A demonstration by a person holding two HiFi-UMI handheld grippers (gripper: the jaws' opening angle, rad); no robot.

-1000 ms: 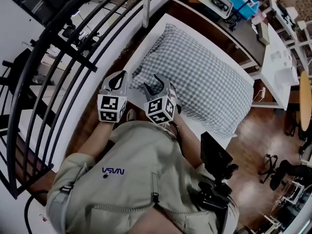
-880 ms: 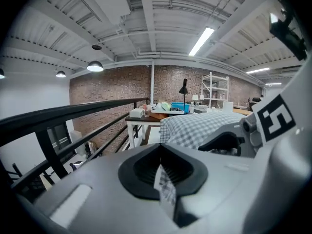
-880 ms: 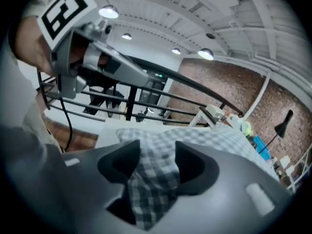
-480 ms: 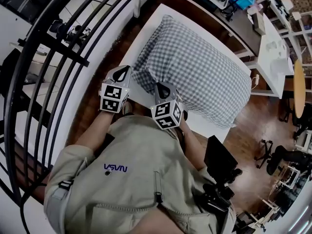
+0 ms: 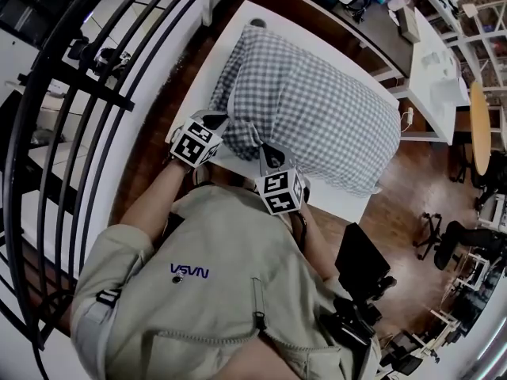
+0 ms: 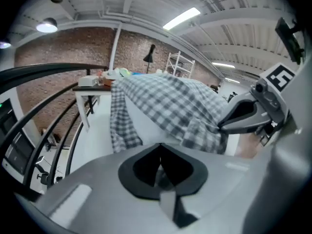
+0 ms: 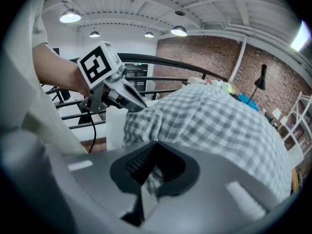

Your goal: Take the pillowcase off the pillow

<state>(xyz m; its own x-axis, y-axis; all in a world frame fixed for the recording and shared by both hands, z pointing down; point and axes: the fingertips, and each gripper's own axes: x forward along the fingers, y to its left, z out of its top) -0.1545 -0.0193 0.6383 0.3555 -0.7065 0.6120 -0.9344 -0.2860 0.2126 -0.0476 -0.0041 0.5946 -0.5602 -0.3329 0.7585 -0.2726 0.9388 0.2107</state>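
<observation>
The work surface is a white table (image 5: 202, 85) on a wooden floor (image 5: 412, 180), with a brick wall (image 6: 63, 48) behind it. A black curved railing (image 6: 53, 71) runs along the left side of the table.

The left gripper (image 5: 215, 123) is positioned at the near-left corner of the table. Its fingers are clenched together, and the tip meets the near-left corner of the checked pillowcase (image 5: 317, 109). No view shows cloth pinched between these fingers.

The pillowcase lies diagonally across the table. It covers the pillow, which fills most of the tabletop, and is not yet removed.

The right gripper (image 5: 265, 150) is positioned at the near edge of the pillowcase, just to the right of the left gripper. Its fingers are clenched on a fold of the checked cloth, which is visible between them in the right gripper view. Both grippers point downward toward the near end of the pillow.
</observation>
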